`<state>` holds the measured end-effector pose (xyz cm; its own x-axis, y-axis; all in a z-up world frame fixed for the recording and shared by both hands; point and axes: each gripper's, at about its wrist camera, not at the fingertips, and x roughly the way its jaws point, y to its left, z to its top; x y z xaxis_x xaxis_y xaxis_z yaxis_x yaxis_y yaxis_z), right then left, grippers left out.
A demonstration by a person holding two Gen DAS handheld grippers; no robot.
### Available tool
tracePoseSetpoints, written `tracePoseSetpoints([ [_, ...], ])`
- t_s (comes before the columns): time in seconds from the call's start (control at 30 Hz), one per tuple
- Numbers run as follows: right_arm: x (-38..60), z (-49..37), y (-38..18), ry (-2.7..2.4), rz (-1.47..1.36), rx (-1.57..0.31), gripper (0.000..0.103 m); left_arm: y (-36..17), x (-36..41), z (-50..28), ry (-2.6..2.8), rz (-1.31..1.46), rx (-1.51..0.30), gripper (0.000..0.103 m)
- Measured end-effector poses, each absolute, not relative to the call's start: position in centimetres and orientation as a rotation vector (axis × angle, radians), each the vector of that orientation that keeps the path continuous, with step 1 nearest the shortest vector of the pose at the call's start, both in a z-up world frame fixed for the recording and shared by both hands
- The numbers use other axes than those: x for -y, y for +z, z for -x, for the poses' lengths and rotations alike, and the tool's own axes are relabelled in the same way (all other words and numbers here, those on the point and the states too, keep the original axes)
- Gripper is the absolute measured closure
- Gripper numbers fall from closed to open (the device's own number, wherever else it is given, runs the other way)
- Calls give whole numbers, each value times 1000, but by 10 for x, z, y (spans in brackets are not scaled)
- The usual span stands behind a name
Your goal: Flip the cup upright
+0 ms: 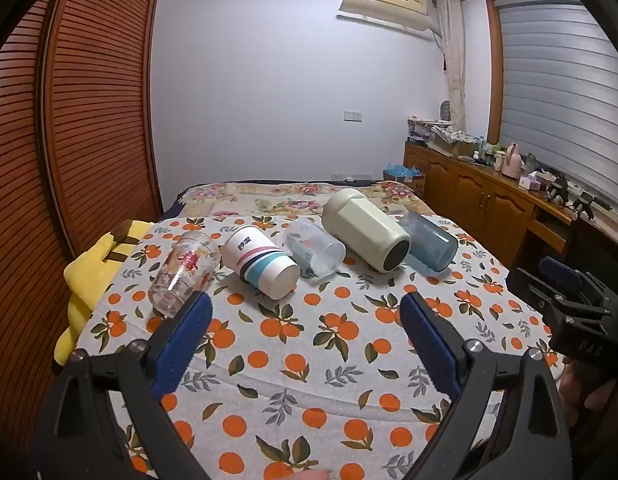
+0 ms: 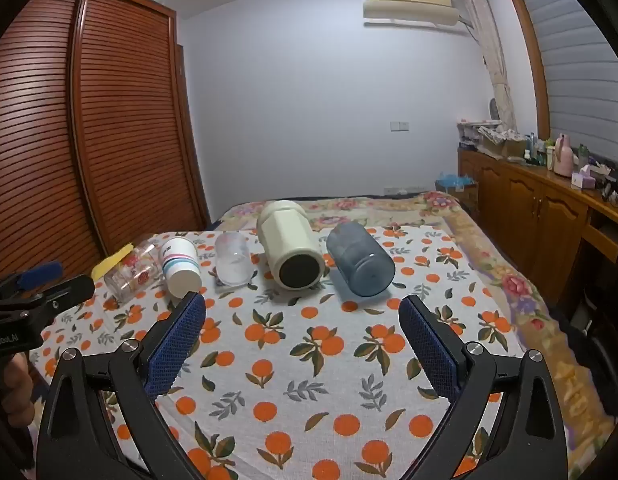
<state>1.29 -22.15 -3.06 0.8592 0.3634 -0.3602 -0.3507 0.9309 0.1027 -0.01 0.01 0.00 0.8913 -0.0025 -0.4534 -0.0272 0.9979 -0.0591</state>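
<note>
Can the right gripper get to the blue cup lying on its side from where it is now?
Probably yes. The right gripper is open and empty, and the blue cup lies just ahead, slightly right, with only bare tablecloth between. The cream cup lies close on its left, which could crowd that finger.

five cups (image 2: 361, 264) lie on their sides beyond the open, empty right tongs (image 2: 303, 316).

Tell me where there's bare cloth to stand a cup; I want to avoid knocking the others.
Free: the orange-print cloth between the row of cups and both open tools. Crowded: the far row, from the glass cup past the striped cup and cream cup to the blue cup.
</note>
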Motion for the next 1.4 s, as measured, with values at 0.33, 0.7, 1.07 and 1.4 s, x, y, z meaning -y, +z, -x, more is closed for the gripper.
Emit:
tracePoseSetpoints([
  [0.33, 221, -12, -32, 376, -30, -389, 4, -1, 0, 0, 12, 61, -474, 7],
  [0.7, 220, -12, -33, 375, -30, -392, 4, -1, 1, -1, 17, 56, -479, 7],
  [1.07, 220, -12, -33, 378, -30, -394, 4, -1, 1, -1, 16, 53, -478, 7],
  [1.4, 220, -12, -33, 378, -26, -393, 4, 3, 0, 2, 18, 48, -480, 7],
])
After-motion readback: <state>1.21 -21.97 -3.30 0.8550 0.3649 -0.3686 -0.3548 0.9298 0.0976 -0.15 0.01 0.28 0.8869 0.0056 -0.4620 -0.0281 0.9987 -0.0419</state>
